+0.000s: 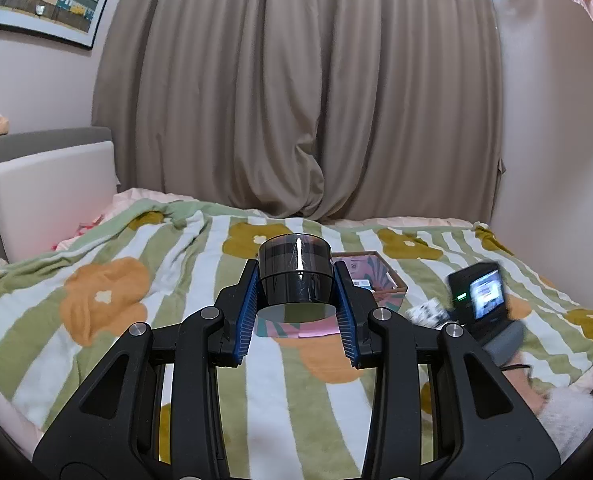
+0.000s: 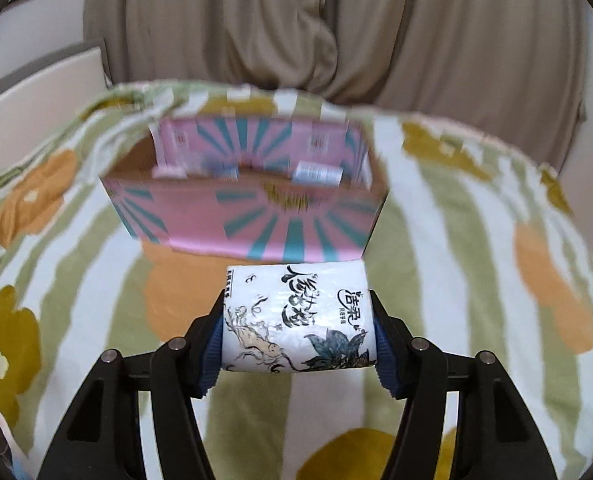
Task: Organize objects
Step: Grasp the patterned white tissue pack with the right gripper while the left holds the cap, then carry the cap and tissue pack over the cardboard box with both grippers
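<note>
Your right tool (image 2: 299,320) clamps a tissue pack (image 2: 298,316), long axis crosswise, with the open box (image 2: 252,224) straight ahead on the bed. Your left tool (image 1: 295,292) grips a dark jar (image 1: 295,276), box just beyond it.

We see the left gripper (image 1: 295,300) clamped on a dark cylindrical jar (image 1: 295,276) w/ both blue pads (image 1: 247,312), held above the striped floral blanket (image 1: 108,292). Pink-teal box (image 1: 390,286) sits just behind; right gripper (image 1: 478,296), blurred, to the right.
</note>
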